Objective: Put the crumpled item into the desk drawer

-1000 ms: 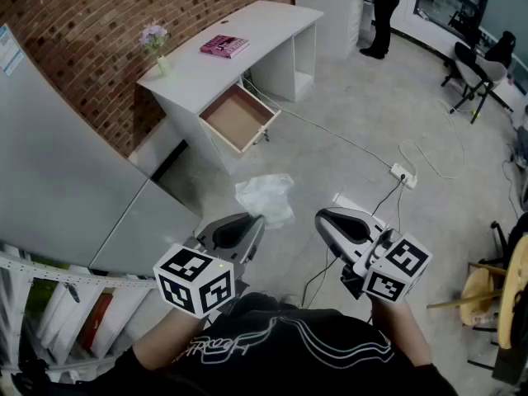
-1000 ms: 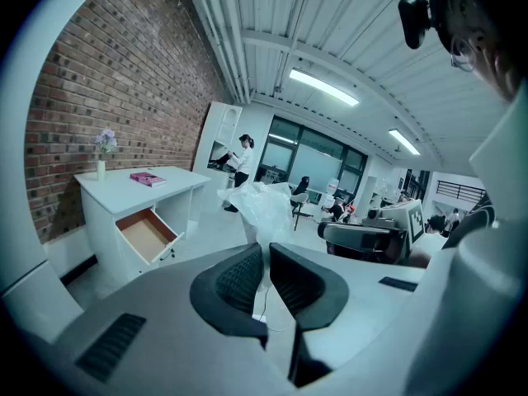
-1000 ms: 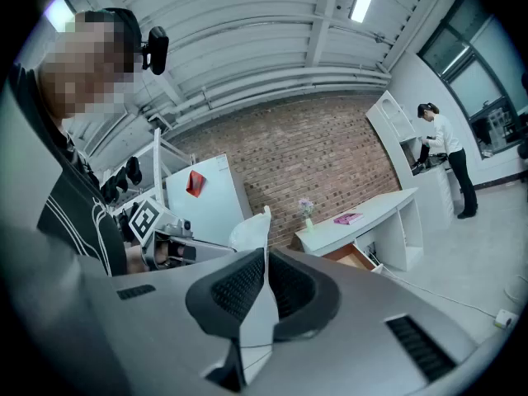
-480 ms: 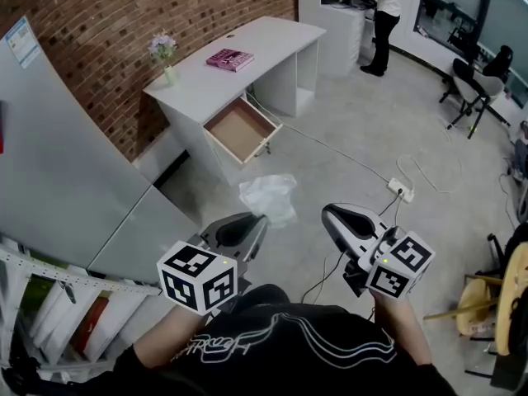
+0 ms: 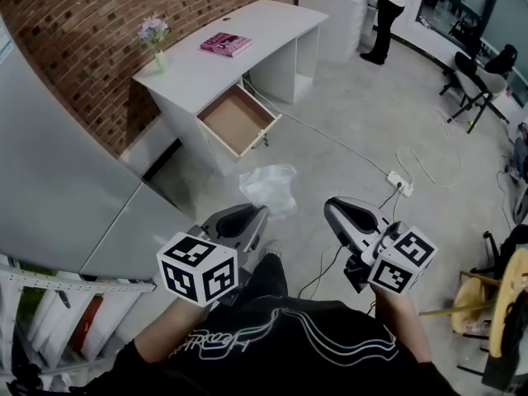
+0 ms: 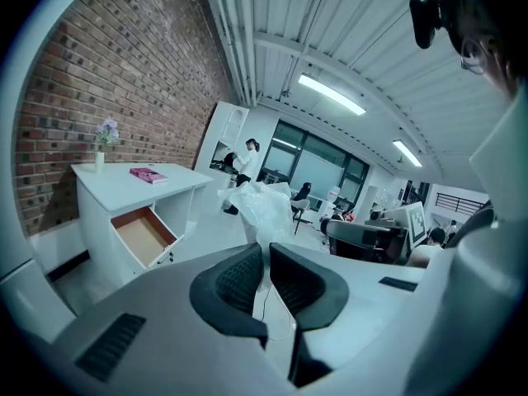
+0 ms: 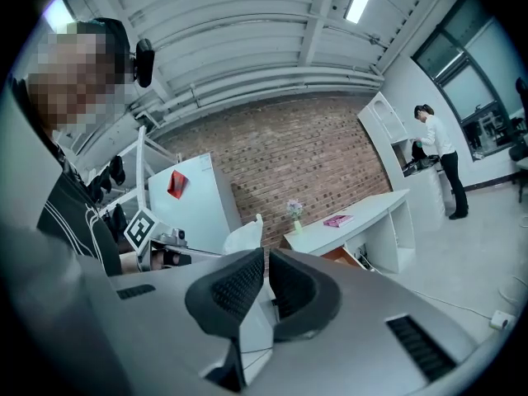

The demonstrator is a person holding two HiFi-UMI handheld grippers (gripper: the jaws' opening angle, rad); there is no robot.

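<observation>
Left gripper (image 6: 266,254): jaws clamped on a thin fold of the crumpled plastic bag (image 5: 268,188), held out at 12 o'clock of the jaws. Open drawer (image 5: 235,120) under the white surface (image 5: 214,64) at 11 o'clock, well apart. Judged light, limp, slippery film; best pinched at a bunched fold. Right gripper (image 7: 266,258): jaws together, empty.

The crumpled item (image 6: 262,209) is being held between the left gripper's (image 6: 266,258) jaws. The drawer (image 5: 238,120), under the desk (image 5: 247,31), is being faced ahead and leftward of it.
</observation>
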